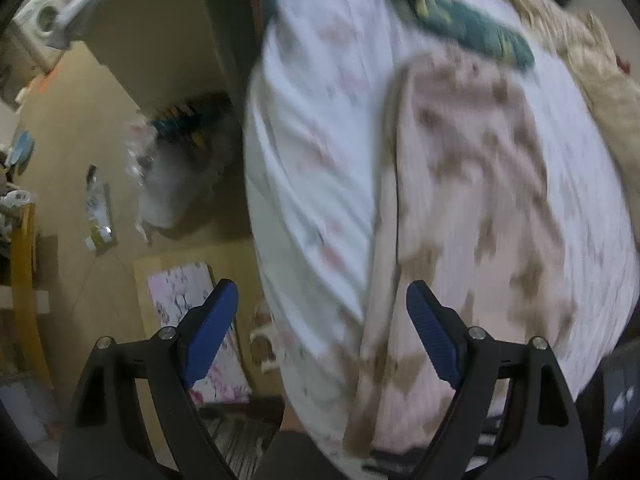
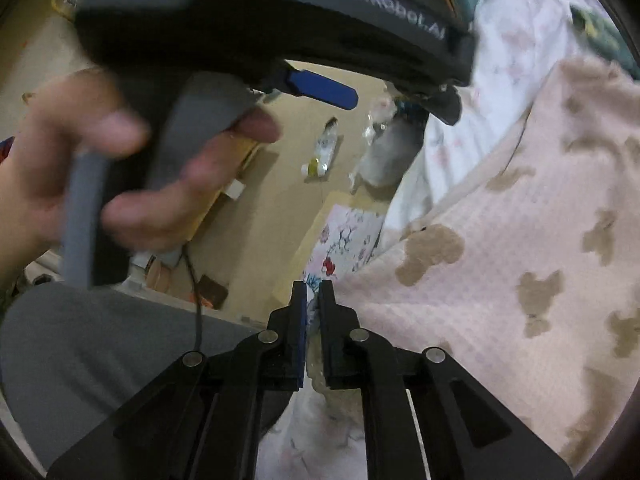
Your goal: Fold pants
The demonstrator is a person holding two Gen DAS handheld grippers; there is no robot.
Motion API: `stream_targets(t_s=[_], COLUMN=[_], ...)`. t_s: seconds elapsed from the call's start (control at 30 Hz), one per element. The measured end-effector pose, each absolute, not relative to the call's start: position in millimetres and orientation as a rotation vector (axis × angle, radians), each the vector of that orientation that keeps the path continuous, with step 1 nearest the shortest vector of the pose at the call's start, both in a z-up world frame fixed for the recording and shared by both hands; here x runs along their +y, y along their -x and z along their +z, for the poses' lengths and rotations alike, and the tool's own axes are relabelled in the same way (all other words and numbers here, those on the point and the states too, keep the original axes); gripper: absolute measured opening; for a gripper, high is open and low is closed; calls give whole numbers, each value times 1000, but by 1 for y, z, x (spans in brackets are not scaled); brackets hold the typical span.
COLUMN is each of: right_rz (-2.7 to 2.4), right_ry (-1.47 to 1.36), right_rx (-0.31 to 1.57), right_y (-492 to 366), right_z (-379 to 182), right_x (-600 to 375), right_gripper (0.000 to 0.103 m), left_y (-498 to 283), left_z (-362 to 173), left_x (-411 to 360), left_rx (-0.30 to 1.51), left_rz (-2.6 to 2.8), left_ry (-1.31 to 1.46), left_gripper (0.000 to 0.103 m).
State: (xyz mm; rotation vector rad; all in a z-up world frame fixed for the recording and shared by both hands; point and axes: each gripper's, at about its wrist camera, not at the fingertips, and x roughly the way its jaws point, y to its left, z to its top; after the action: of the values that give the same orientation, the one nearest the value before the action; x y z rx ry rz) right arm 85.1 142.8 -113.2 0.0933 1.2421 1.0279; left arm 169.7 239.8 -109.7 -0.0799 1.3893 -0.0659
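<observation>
A: The setting is a bed [image 1: 304,128] covered with a white printed sheet, with a tan floor [image 1: 80,160] off its edge, strewn with clutter.

B: And the pants [image 1: 472,200]?

A: They lie spread on the sheet, pale pink with brown patches. In the left wrist view they stretch from near the camera up toward a teal garment [image 1: 464,28] lying beside their far end. The picture is blurred, so creases cannot be read.

B: What is the right tool [image 2: 313,292] doing?

A: Its jaws are pressed nearly together at the near edge of the pants [image 2: 500,260], with pale cloth pinched between them by the bed's edge.

B: And the left tool [image 1: 320,300]?

A: Its blue pads stand wide apart, nothing between them. It hangs above the edge of the bed, one pad over the floor, the other over the pants. The right wrist view shows the left tool [image 2: 320,88] from the side, a left hand [image 2: 132,176] wrapped around its grey handle.

B: Anything else around?

A: A cream blanket [image 1: 580,60] lies on the far corner of the bed. On the floor sit a plastic bottle [image 2: 324,152], a crumpled clear bag [image 1: 168,184] and a flat floral-printed piece [image 1: 192,320] close to the bed.
</observation>
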Motion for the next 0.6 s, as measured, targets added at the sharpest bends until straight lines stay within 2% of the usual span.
stream_targets(t_s=[0.03,0.13,0.17,0.2,0.27,0.4,0.43,0.47,0.5,0.53,0.6], right_rz=[1022,1016,1017,1015,979,823,774,711,662,589,502], right_ry=[-101,-138,-142,-157,-207,-277,-297,-316,-329,-361,-414], right_rx=[1248,1200,1185,1170,1129,1106,1110,1112,1117,1125,1131], right_y=[-85,-81,-78,-75,-65,-53,-52,-52,-53,-51,-51], right_z=[-116,-102,-97,-91,-78,-72,-74,-77,-79,-80,-79], right_x=[139,107,95,76,26,-71,-93,-117,-133,-158,-179], right_gripper=[9,19,28,49,77,78,78,78,78,78,78], left_y=[-168,-158,-152,-146,-136,-123,-121,-120,-118,-117,-114], left_z=[-116,-138,-143,-148,-159,-175,-175,-173,-172,-169,-165], left_x=[237,221,214,207,199,189,186,183,179,176,168], left_rx=[1421,1534,1551,1575,1632,1710,1701,1700,1707,1713,1709], left_rz=[-88,-176,-208,-234,-278,-327,-333,-349,-366,-374,-397], left_ry=[77,-1,-46,-92,-123,-120,-124,-112,-100,-99,-136], left_gripper=[84,84,84,84,84,84,77,62,57,56,46])
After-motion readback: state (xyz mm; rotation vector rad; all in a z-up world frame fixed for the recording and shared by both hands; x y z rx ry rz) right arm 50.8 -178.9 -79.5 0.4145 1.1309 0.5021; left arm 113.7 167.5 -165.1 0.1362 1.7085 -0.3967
